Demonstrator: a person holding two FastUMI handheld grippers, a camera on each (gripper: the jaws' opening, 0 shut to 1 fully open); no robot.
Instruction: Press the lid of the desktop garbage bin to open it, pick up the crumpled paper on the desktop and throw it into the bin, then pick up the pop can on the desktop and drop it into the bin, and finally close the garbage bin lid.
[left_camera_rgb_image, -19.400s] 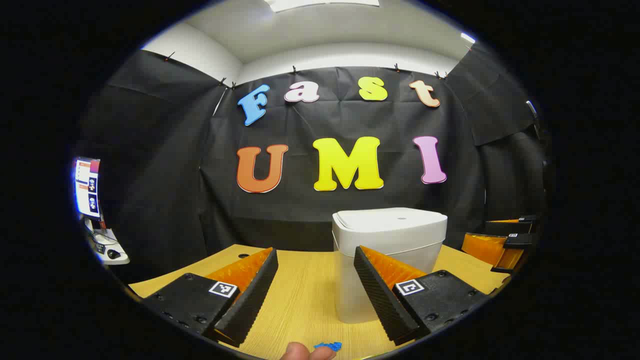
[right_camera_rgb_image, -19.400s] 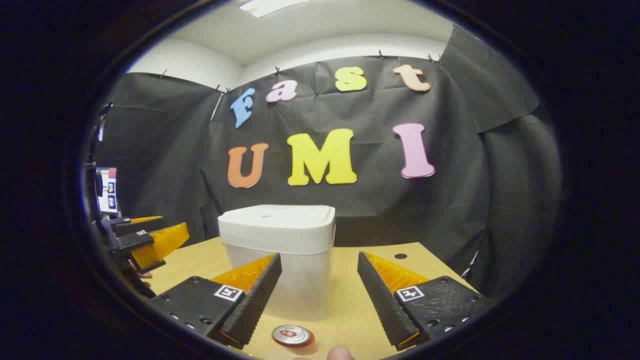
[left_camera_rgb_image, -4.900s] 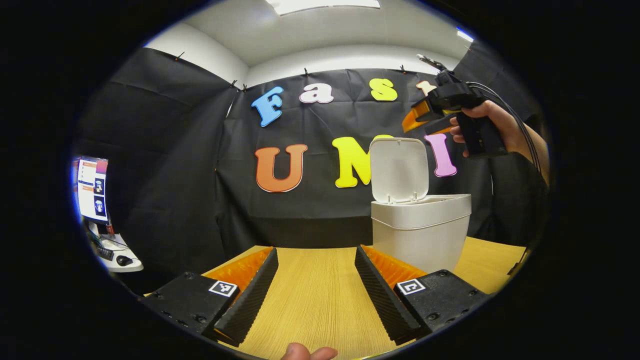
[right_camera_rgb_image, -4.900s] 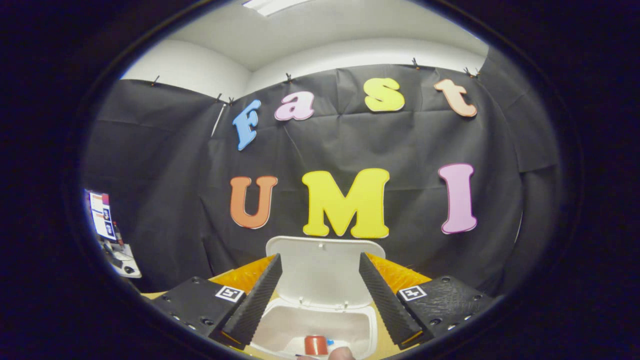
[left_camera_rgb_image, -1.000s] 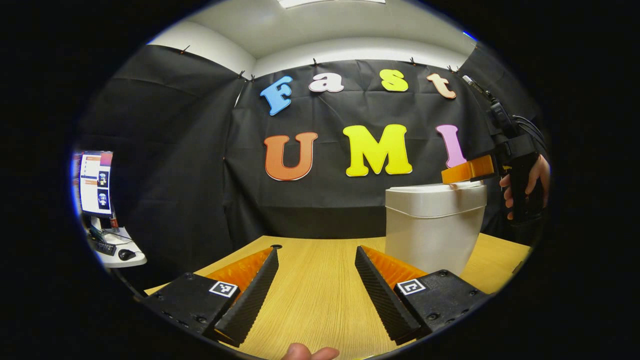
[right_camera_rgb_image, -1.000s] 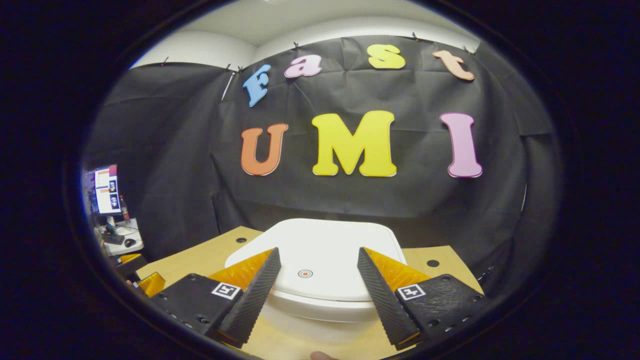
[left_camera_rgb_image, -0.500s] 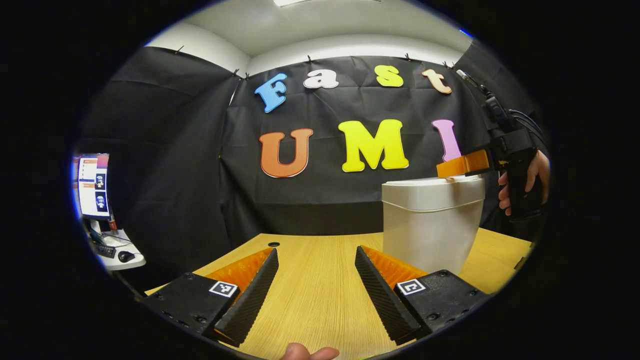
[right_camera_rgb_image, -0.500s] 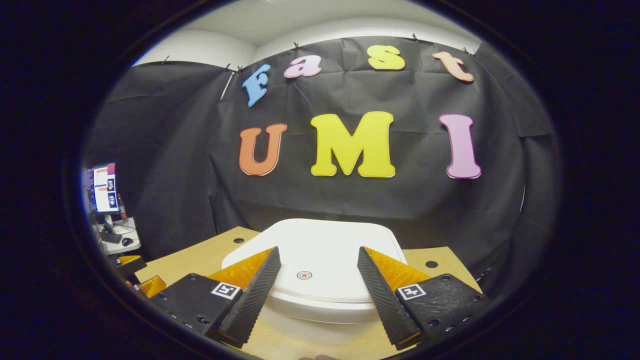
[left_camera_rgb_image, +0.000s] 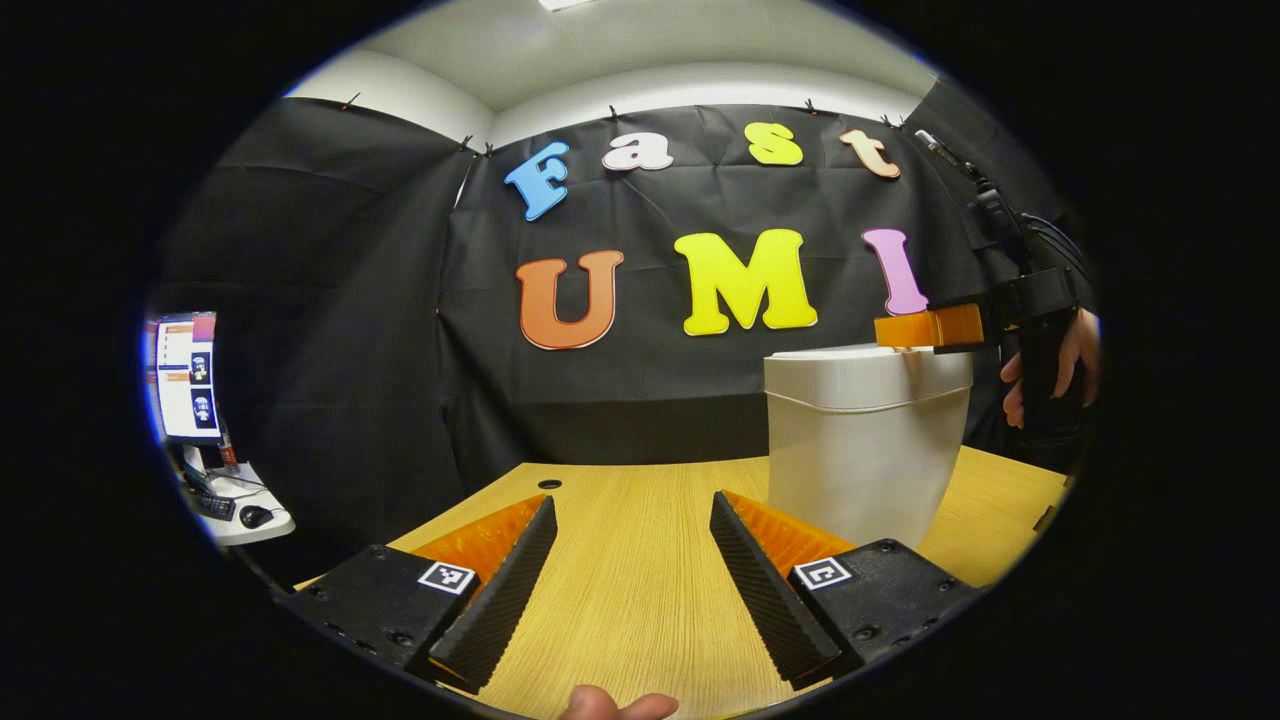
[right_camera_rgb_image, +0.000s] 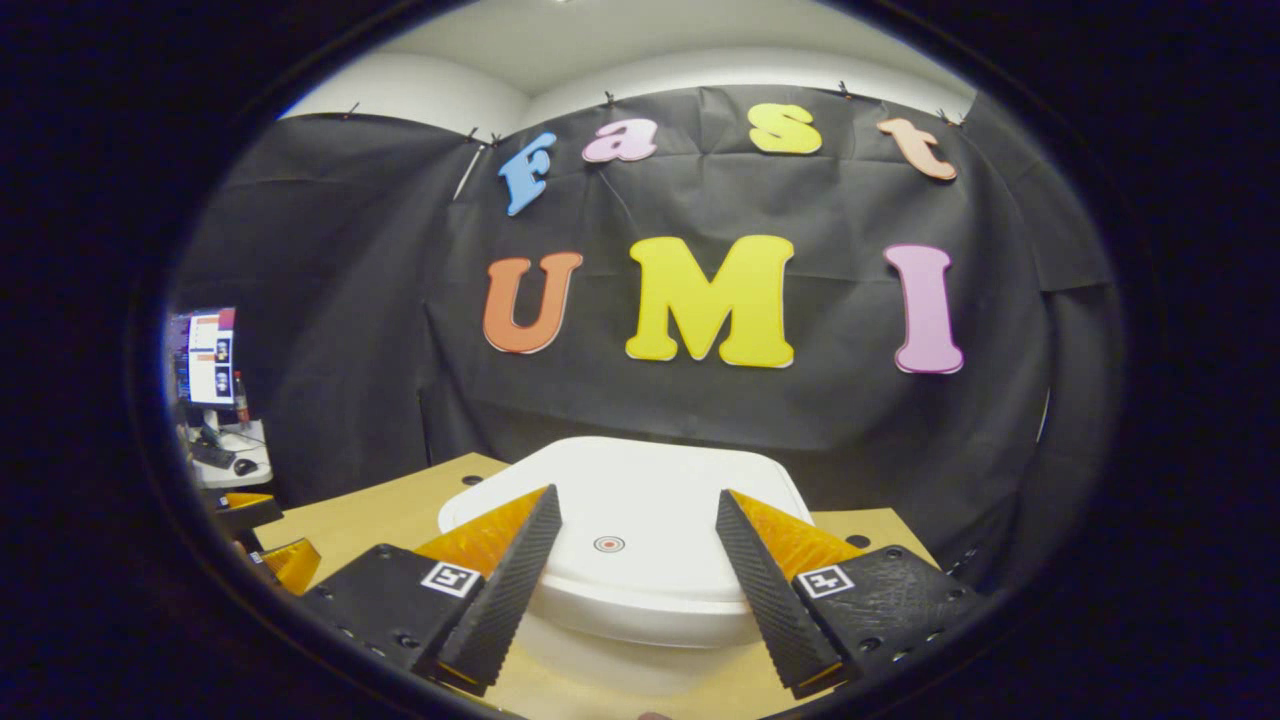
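The white bin (left_camera_rgb_image: 865, 440) stands on the wooden table (left_camera_rgb_image: 640, 600) to the right in the left gripper view, its lid down. My right gripper (left_camera_rgb_image: 925, 328) is level just over the lid's near edge, held by a hand (left_camera_rgb_image: 1075, 360); I cannot tell if it touches. In the right gripper view the shut lid (right_camera_rgb_image: 640, 580), with a small red ring mark (right_camera_rgb_image: 608, 544), lies right under my open, empty right gripper (right_camera_rgb_image: 638, 497). My left gripper (left_camera_rgb_image: 632, 508) is open and empty above bare table left of the bin, and its fingers (right_camera_rgb_image: 285, 558) also appear at the far left.
A side desk with a monitor (left_camera_rgb_image: 185, 375), keyboard and mouse stands beyond the table's left end. Round cable holes (left_camera_rgb_image: 549, 484) (right_camera_rgb_image: 857, 541) sit near the table's back edge. Black cloth closes off the back and sides.
The lid, upright 4.9 s ago with the red can inside the bin, is down. Over the last second my right gripper has lifted slightly at the lid; the left one has barely moved.
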